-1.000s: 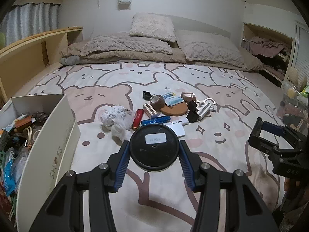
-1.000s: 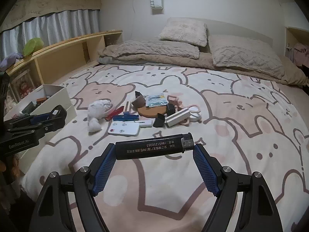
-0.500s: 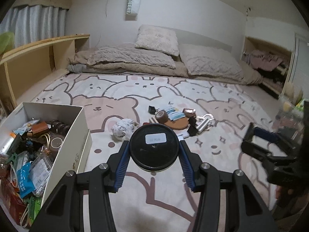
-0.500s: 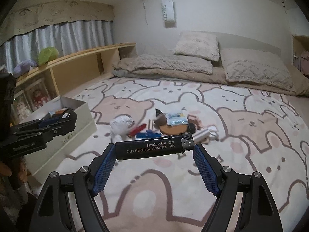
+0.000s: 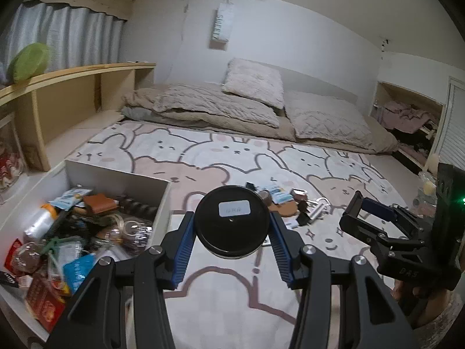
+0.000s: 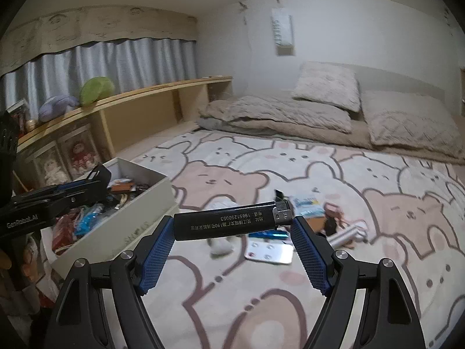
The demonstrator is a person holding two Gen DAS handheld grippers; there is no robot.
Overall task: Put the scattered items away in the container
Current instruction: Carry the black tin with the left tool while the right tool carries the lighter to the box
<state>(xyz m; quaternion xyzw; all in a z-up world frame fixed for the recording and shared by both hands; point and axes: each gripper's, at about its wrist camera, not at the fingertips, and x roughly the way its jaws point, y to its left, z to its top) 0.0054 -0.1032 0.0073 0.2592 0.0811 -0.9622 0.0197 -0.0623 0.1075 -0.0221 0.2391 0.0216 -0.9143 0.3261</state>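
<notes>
Left gripper (image 5: pixel 232 229) clamps the round black lid (image 5: pixel 232 221), right gripper (image 6: pixel 232 242) pinches the lighter (image 6: pixel 232 223) crosswise, the box (image 5: pixel 161 203) lower-left, nearer the left.

Home bedroom — bed (image 5: pixel 261 157), pillows (image 5: pixel 252 85)

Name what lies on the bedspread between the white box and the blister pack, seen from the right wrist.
A crumpled white wad lies between the white box and the blister pack; around it the bedspread is bare.
</notes>
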